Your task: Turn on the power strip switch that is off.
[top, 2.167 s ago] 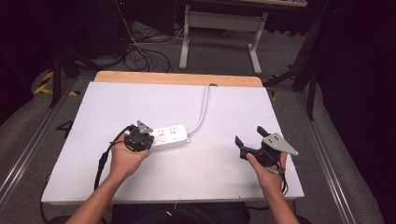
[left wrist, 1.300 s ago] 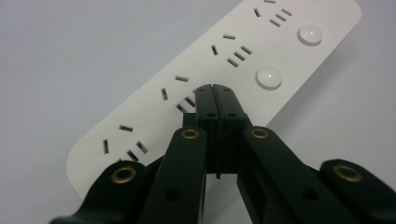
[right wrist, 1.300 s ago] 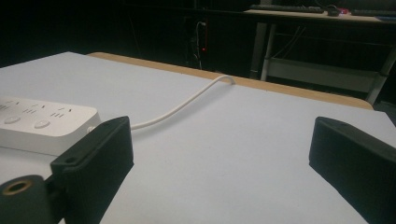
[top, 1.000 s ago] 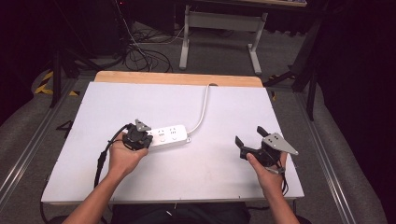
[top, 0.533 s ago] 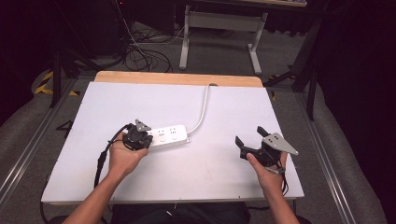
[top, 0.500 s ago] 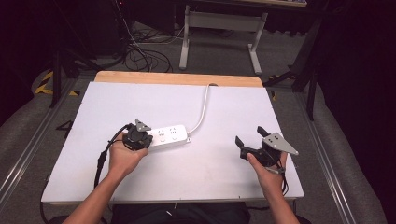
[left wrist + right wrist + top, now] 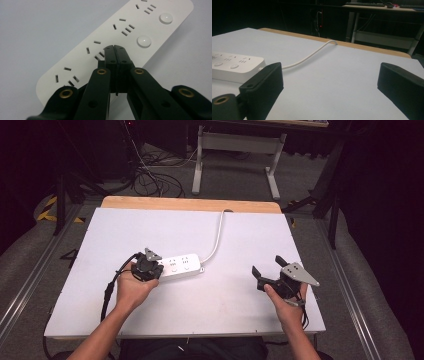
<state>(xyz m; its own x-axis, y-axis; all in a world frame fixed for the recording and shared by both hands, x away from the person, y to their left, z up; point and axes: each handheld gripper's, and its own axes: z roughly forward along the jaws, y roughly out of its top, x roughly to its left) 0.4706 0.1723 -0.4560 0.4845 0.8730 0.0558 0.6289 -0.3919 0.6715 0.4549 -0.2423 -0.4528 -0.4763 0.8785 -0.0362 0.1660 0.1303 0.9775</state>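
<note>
White table [image 7: 240, 310] with a wooden strip along its far edge, seen from above. White power strip [image 7: 181, 264] lying flat left of centre, sockets and two round buttons facing up. White cord [image 7: 218, 232] curving from its right end up to the far edge and dropping over it. Left gripper [image 7: 148, 265] held in the left hand [image 7: 131, 289], resting over the near-left end of the strip. Jaws pressed together with nothing between them, tips over the strip's top face between socket slots [image 7: 115, 50]; contact cannot be told. Right gripper [image 7: 267, 271] in the right hand [image 7: 290, 307], well apart on the right, jaws spread wide and empty above bare tabletop. Beyond the table, dark floor with tangled cables [image 7: 150, 177] and a grey metal stand [image 7: 235, 150].
</note>
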